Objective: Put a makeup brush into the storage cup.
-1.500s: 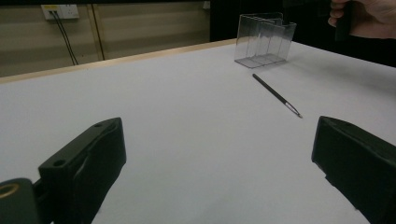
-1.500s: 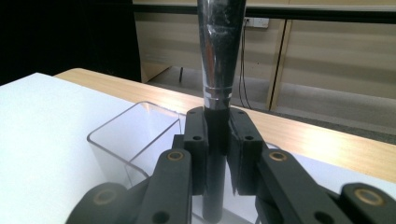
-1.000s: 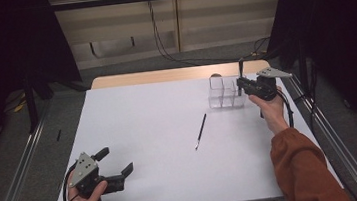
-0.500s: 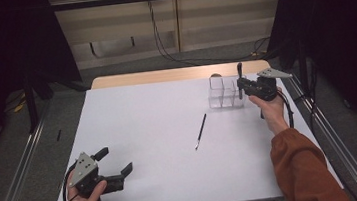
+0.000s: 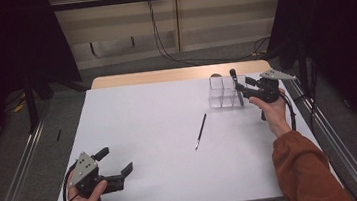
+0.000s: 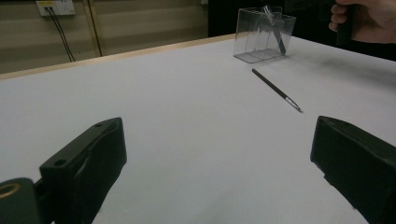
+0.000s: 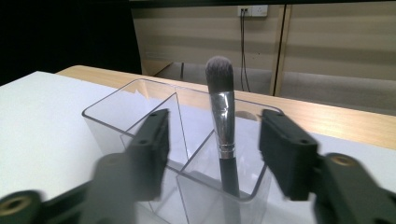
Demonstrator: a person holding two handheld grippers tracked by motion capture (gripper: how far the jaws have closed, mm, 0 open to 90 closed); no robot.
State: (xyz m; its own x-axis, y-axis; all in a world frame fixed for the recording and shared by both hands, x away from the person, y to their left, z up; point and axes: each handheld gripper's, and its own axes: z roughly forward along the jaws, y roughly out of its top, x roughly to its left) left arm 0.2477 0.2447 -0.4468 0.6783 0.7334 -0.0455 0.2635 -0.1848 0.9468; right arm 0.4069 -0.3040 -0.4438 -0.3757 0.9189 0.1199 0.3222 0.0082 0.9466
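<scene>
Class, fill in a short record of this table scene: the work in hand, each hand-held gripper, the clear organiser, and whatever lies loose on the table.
Work in hand: putting makeup brushes into a clear organiser
Right hand-held gripper: jaws just opened, apart on either side of the brush, pads not touching it
Brush: stands bristles up in a near compartment of the organiser
Organiser: clear, divided, at the table's far right
Left hand-held gripper: open, nothing between the jaws, at the near left
Loose item: thin dark pencil-like brush lying flat mid-table
Table: white top
</scene>
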